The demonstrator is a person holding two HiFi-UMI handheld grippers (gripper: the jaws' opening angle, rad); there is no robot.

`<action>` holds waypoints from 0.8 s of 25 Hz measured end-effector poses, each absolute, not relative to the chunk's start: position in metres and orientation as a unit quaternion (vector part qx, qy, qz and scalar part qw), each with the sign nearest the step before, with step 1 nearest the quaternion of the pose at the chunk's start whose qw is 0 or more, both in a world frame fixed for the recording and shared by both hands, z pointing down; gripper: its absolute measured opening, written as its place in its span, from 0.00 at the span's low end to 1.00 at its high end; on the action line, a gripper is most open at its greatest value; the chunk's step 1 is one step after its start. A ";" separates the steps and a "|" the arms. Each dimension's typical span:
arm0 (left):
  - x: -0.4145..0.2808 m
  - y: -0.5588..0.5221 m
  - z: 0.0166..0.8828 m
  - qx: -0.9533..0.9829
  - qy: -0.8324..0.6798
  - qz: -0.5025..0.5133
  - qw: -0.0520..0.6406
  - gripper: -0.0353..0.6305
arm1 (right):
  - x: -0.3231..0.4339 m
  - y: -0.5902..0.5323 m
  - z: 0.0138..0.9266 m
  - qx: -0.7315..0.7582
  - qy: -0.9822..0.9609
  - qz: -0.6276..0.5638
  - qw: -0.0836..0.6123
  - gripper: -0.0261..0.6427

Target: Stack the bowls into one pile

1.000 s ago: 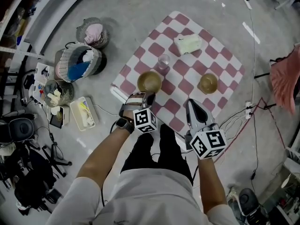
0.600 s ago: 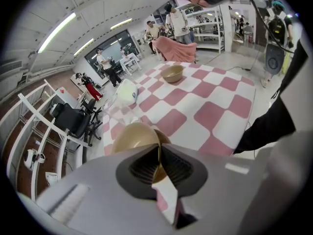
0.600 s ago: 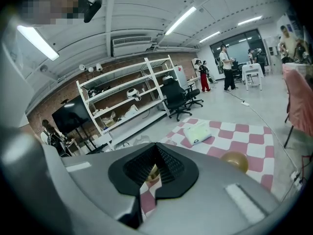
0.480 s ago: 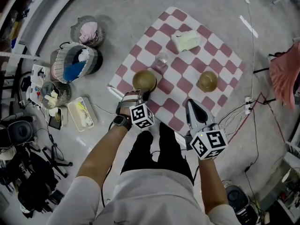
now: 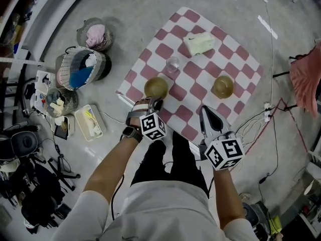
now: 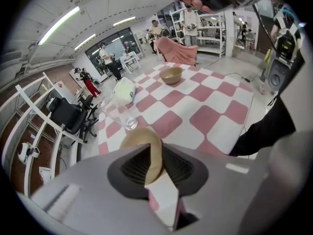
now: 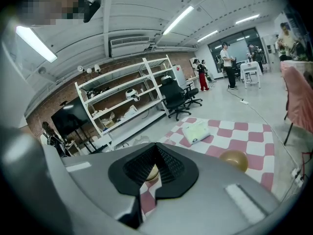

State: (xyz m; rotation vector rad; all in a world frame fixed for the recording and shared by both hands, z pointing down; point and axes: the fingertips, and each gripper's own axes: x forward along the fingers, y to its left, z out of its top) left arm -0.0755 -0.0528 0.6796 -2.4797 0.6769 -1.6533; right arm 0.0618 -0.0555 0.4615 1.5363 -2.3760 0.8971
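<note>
Checkered cloth [image 5: 239,59]: bowl [image 5: 156,87] rim clamped in left gripper [image 5: 152,104].

Grey concrete floor [image 5: 125,14]. Pink-white checkered cloth [image 5: 235,64] spread flat on it. On cloth: clear glass [image 5: 173,64], pale folded bundle [image 5: 198,44] at far side, right bowl [image 5: 222,87] near right edge. Left bowl [image 5: 156,87] near left edge, contact with cloth unclear. On floor left of cloth: wire baskets [image 5: 80,67], white tray [image 5: 89,122]. Cables [image 5: 256,126] off right edge.
</note>
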 end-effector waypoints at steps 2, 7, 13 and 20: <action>-0.076 -0.051 0.679 -0.811 0.223 -0.540 0.036 0.10 | 0.062 -0.055 0.460 0.515 -0.798 0.300 0.084 0.06; -0.072 -0.044 0.673 -0.816 0.228 -0.530 0.025 0.11 | 0.069 -0.051 0.457 0.519 -0.797 0.298 0.077 0.06; -0.032 -0.044 0.643 -0.841 0.237 -0.485 0.038 0.11 | 0.086 -0.040 0.450 0.534 -0.790 0.294 0.064 0.06; 0.050 -0.040 0.625 -0.869 0.187 -0.454 0.068 0.11 | 0.132 -0.029 0.440 0.566 -0.770 0.291 0.047 0.06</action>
